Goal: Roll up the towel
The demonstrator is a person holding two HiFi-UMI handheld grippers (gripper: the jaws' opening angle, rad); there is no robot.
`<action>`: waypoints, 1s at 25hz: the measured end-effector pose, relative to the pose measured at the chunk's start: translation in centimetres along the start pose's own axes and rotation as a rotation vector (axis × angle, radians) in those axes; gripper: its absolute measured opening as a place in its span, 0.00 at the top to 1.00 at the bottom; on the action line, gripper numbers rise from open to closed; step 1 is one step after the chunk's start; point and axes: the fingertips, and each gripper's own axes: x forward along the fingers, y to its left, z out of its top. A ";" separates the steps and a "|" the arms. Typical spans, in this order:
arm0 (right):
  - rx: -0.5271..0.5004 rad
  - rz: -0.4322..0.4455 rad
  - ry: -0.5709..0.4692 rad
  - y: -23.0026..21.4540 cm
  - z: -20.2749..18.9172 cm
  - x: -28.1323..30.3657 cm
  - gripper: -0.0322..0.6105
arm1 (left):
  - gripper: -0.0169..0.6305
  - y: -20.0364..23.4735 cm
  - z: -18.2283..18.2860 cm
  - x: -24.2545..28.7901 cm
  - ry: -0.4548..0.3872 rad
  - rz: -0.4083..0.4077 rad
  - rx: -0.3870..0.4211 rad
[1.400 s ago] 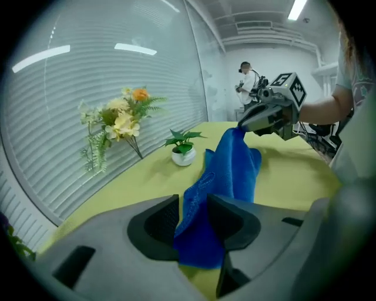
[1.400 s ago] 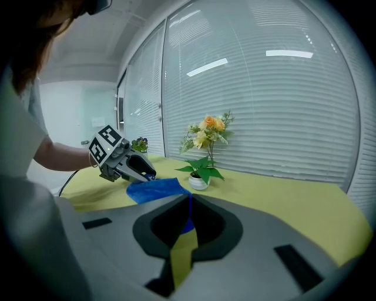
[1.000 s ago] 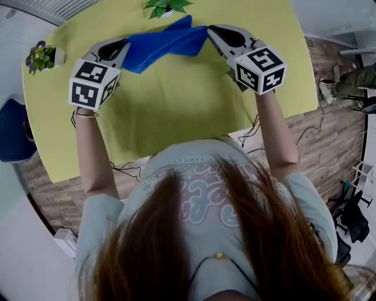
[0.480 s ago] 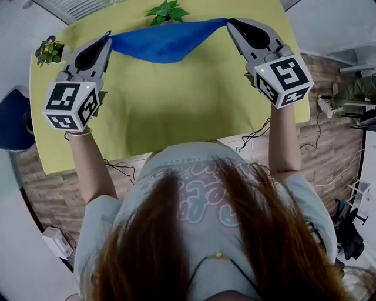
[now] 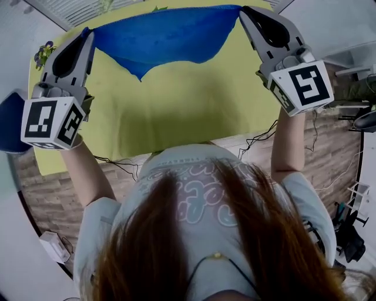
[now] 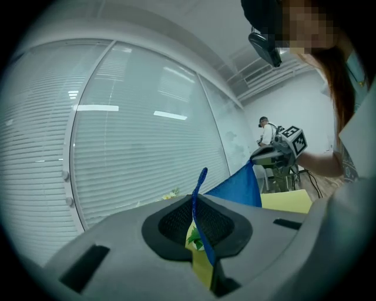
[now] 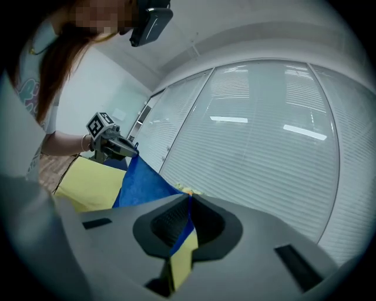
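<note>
Hair and pale shirt fill the 6 o'clock half of the head view; both forearms reach up and out from there

Left gripper sits at 10 o'clock, marker cube toward the camera, nose pointing away. Its own view shows the jaws pressed together on a thin blue corner of the towel, with a short tip of cloth sticking up past the pads

Right gripper sits at 1 o'clock, same attitude. Its own view shows the jaws closed on the opposite blue corner, the cloth running off toward the other claw

Towel spans 11 to 1 o'clock between the two noses, top edge pulled fairly taut, the rest hanging as one open sheet with a loose point drooping at 11 o'clock. It appears to hang clear of the yellow-green table beneath it, though contact at the drooping point cannot be excluded

Potted plant stands at the table's 9 o'clock edge; window blinds lie beyond

Progress, judged: no turn of the roll exists yet. Towel is only picked up and spread by two corners. Left to do: lay it flat on the table, then roll it from one edge to the other
</note>
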 end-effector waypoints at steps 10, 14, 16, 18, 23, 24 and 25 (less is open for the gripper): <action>-0.006 -0.032 0.098 -3.3 -3.7 3.4 0.92 | 0.94 1.6 -1.6 5.3 0.085 0.008 0.026; -0.018 -0.068 0.064 -4.5 -2.9 2.9 0.92 | 0.94 1.5 0.0 5.8 0.034 0.003 0.053; -0.007 -0.060 0.045 -4.3 -3.2 2.0 0.92 | 0.94 0.9 0.1 5.5 0.019 -0.013 0.057; 0.001 -0.031 0.057 -3.6 -4.6 0.8 0.92 | 0.94 -0.6 -1.1 5.2 0.035 -0.043 0.061; -0.006 0.101 0.145 0.9 -10.1 -2.9 0.92 | 0.94 -6.2 -8.0 3.1 0.162 -0.117 0.045; -0.013 0.126 0.169 2.0 -11.3 -3.7 0.92 | 0.94 -7.5 -9.5 2.4 0.185 -0.139 0.026; -0.021 0.149 0.194 3.0 -12.4 -4.3 0.92 | 0.94 -8.8 -10.8 1.7 0.205 -0.161 0.007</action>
